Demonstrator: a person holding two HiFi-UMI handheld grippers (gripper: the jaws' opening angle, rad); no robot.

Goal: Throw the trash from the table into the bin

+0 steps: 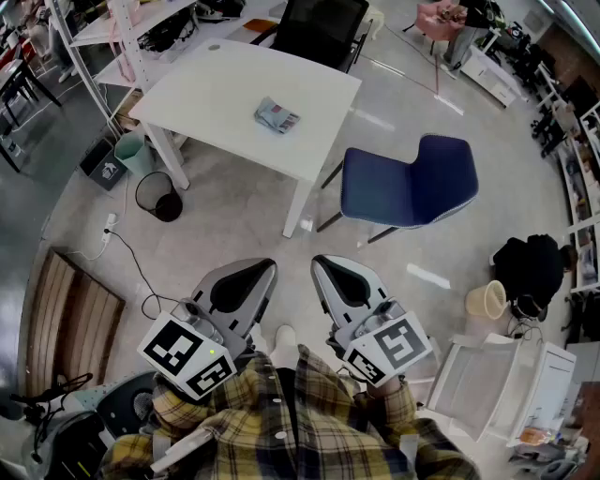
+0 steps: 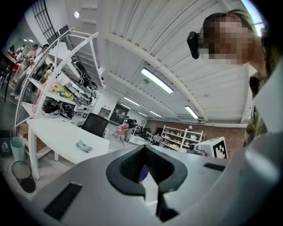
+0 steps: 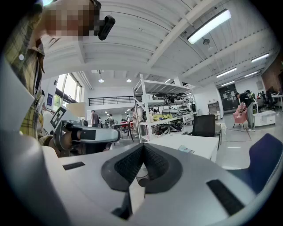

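A crumpled grey-blue piece of trash [image 1: 277, 115] lies on the white table [image 1: 216, 94], near its right side. It also shows in the left gripper view [image 2: 84, 147] and as a small scrap in the right gripper view [image 3: 186, 150]. A black wire bin [image 1: 158, 197] stands on the floor by the table's left leg. My left gripper [image 1: 262, 266] and right gripper [image 1: 322, 263] hang side by side close to my body, well short of the table. Both are shut and hold nothing. The left gripper [image 2: 144, 148] and the right gripper [image 3: 142, 146] each point roughly level towards the table.
A blue chair [image 1: 411, 184] stands right of the table and a black office chair [image 1: 319, 28] behind it. A teal bin [image 1: 133, 153] sits by the wire bin, with a cable on the floor [image 1: 127, 253]. A beige bucket [image 1: 487, 300] and a white cabinet [image 1: 511, 375] stand at right.
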